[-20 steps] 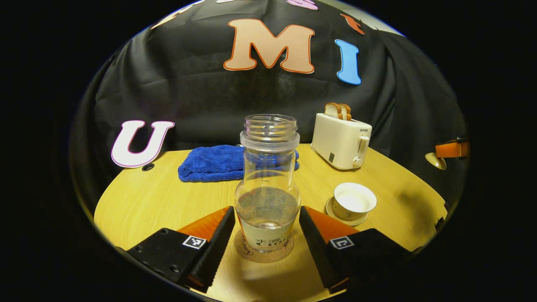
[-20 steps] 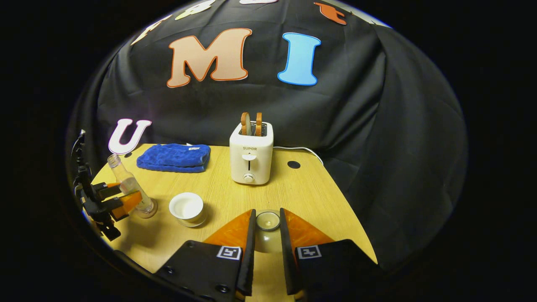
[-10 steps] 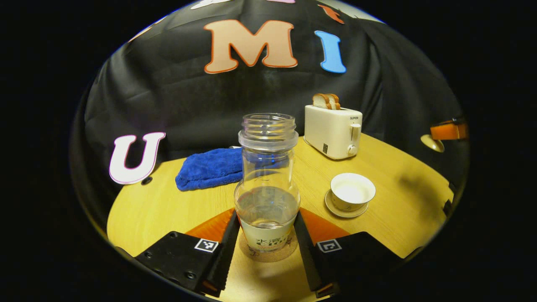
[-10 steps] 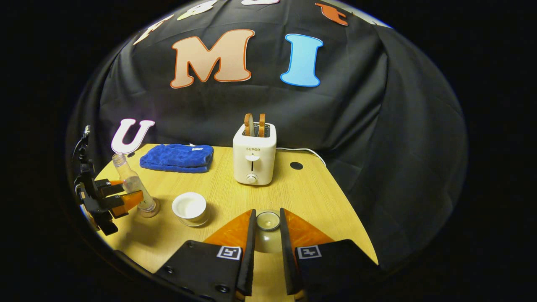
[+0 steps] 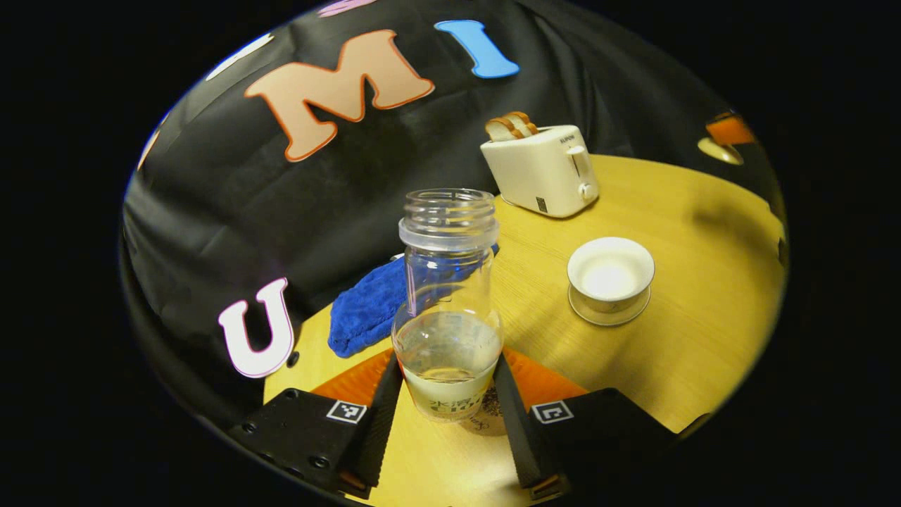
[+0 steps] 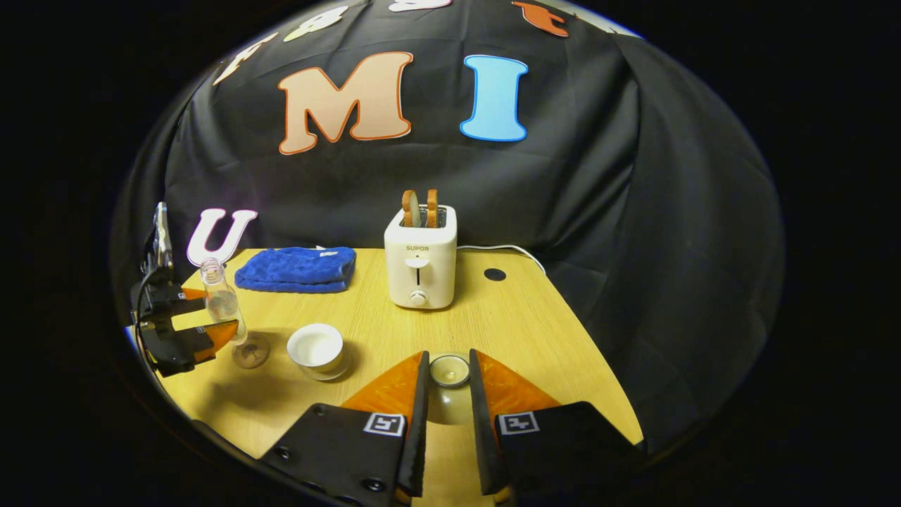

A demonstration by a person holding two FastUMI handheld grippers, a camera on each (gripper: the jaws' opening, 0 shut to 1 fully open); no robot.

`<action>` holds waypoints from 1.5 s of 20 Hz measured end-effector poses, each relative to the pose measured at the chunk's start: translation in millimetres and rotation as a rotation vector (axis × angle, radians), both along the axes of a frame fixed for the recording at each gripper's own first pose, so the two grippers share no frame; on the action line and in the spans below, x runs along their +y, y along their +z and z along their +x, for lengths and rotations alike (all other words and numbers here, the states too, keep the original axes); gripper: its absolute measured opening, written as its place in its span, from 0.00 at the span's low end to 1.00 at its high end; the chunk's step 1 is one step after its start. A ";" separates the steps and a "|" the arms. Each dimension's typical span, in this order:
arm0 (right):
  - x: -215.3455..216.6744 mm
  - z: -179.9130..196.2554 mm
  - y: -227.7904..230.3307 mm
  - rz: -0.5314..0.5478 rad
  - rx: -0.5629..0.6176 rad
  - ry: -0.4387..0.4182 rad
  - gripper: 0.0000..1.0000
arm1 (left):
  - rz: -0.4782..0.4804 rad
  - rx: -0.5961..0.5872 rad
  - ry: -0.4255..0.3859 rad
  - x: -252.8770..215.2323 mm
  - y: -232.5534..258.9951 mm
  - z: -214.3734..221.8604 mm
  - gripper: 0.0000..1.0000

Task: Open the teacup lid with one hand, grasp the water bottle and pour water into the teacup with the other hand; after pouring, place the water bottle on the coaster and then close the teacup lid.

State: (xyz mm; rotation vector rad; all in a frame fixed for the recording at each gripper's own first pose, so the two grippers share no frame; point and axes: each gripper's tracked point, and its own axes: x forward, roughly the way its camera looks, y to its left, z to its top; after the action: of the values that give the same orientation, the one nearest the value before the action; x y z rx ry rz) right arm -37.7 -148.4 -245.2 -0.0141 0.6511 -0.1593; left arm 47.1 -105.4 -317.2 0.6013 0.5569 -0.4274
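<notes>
A clear water bottle, uncapped and partly filled, is held upright with my left gripper shut on its lower body. It hangs just above the round cork coaster, whose edge peeks out behind its base. The white teacup stands uncovered on its saucer to the right. My right gripper is shut on the teacup lid, held above the table's near edge. In the right gripper view the teacup is at the left, with the bottle, coaster and left gripper beyond it.
A white toaster with two bread slices stands at the back of the wooden table. A folded blue cloth lies at the back left. In the left gripper view the toaster and the cloth lie behind the bottle.
My left gripper closed on the bottle, then lifted it off the coaster, and its view tilted. The right gripper has kept the lid almost in place.
</notes>
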 end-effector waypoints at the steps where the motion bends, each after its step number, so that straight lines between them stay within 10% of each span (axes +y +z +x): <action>1: -3.5 -2.3 0.5 0.002 0.002 -0.004 0.34 | 0.035 -0.005 -0.025 -4.9 -1.8 -0.3 0.69; 30: -58.4 -40.1 -39.8 0.104 0.030 -0.088 0.35 | 0.847 0.038 -0.475 -36.0 -30.7 14.7 0.70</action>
State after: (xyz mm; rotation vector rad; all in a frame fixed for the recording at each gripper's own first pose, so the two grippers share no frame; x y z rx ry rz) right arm -77.8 -206.8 -285.0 0.1126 0.6893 -0.2102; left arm 61.9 -141.4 -348.0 1.5587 0.6243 -0.6497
